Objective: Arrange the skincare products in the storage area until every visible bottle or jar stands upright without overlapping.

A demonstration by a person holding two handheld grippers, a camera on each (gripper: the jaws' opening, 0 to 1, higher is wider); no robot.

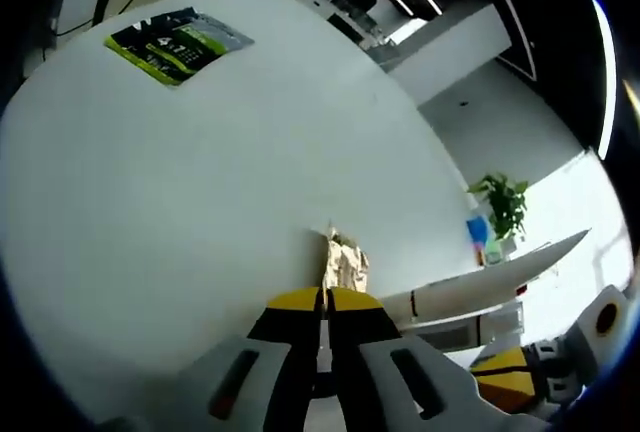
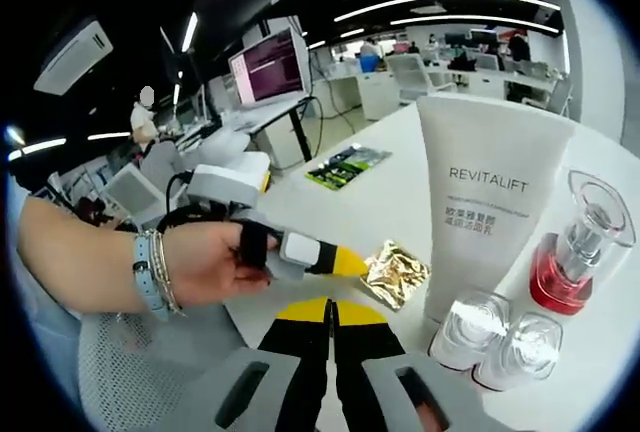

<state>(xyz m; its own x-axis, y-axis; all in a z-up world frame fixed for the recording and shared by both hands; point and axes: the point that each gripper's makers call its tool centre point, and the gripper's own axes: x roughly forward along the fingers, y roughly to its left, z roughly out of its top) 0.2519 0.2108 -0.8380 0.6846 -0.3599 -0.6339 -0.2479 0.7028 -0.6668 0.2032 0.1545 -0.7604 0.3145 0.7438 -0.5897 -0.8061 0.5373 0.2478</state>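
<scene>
Am working placing step: left gripper carrying gold foil sachet toward product cluster at right of right gripper view. Left fingers pinching shut on sachet edge, at lower centre of left gripper view, hanging over white desk. Right gripper idling at bottom centre, fingers closed together, gripping nothing. White tube, red bottle, two clear jars already standing upright. Judging next move: propping sachet beside tube without overlapping.
</scene>
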